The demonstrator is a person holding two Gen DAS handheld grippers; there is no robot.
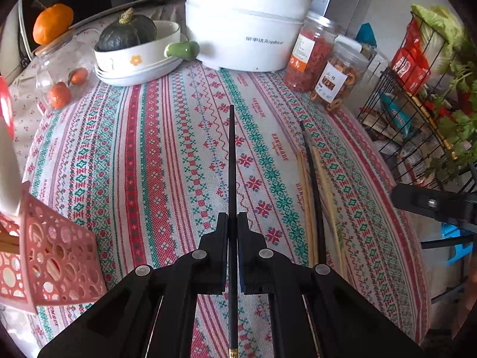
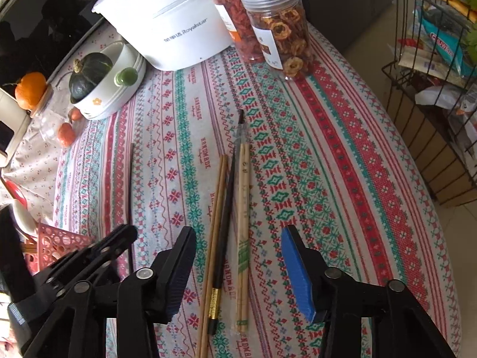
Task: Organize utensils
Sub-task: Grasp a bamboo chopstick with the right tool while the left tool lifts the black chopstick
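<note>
My left gripper point(image 1: 232, 219) is shut on a black chopstick point(image 1: 232, 161) that points forward above the patterned tablecloth. It also shows in the right wrist view point(image 2: 130, 179), with the left gripper point(image 2: 119, 238) at the left. My right gripper point(image 2: 238, 238) is open and empty, its jaws standing either side of a bundle on the cloth: a brown wooden pair point(image 2: 216, 208), another black chopstick point(image 2: 226, 203) and a pale bamboo pair point(image 2: 243, 208). The bundle shows in the left wrist view point(image 1: 316, 197). A pink perforated basket point(image 1: 56, 253) stands at the left.
At the back stand a white Royalstar pot point(image 1: 247, 29), a bowl with a green squash point(image 1: 134, 47), two jars of dried fruit point(image 1: 328, 62) and a glass jar with oranges point(image 1: 59, 71). A black wire rack point(image 1: 417, 113) with groceries stands right of the table.
</note>
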